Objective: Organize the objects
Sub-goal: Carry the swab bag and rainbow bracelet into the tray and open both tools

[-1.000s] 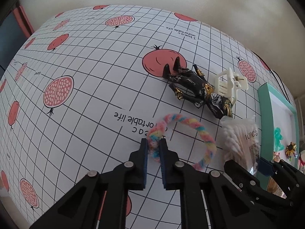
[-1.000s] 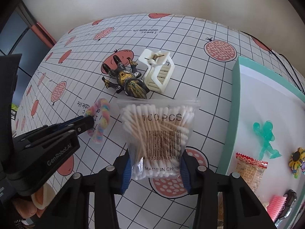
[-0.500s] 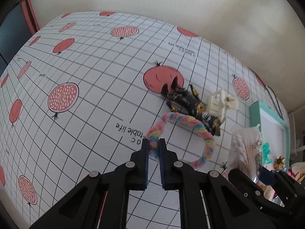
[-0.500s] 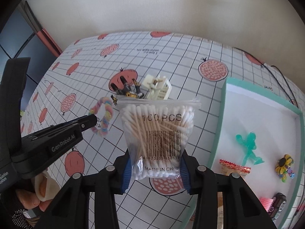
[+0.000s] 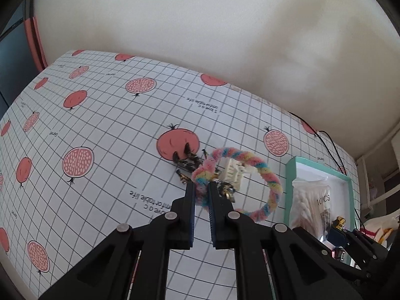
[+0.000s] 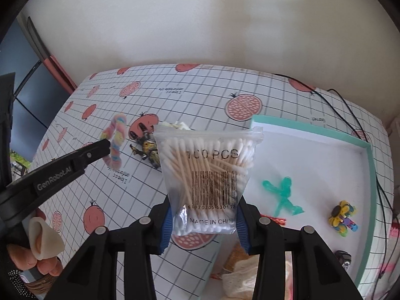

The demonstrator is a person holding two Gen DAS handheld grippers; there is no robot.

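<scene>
My left gripper (image 5: 200, 187) is shut on a pastel twisted hair ring (image 5: 272, 177), which hangs in the air above the tablecloth. The same hair ring (image 6: 117, 135) and the left gripper (image 6: 106, 146) show at the left of the right wrist view. My right gripper (image 6: 203, 215) is shut on a clear bag of cotton swabs (image 6: 208, 172), held up over the table beside the teal tray (image 6: 370, 165). That swab bag (image 5: 311, 200) also appears at the right of the left wrist view. A black and gold toy figure (image 5: 188, 162) and a white hair claw (image 5: 233, 173) lie on the cloth below the ring.
The teal tray (image 5: 322, 168) holds a green figure (image 6: 282, 195), a yellow flower toy (image 6: 342, 215) and other small items. A black cable (image 6: 350, 110) runs along the back right of the cloth. A person's fingers (image 6: 32, 260) grip the left handle. The wall is close behind the table.
Both grippers rose from the table with their loads. The hair ring left the cloth and now dangles over the toy figure and claw. The swab bag moved up and toward the tray.
</scene>
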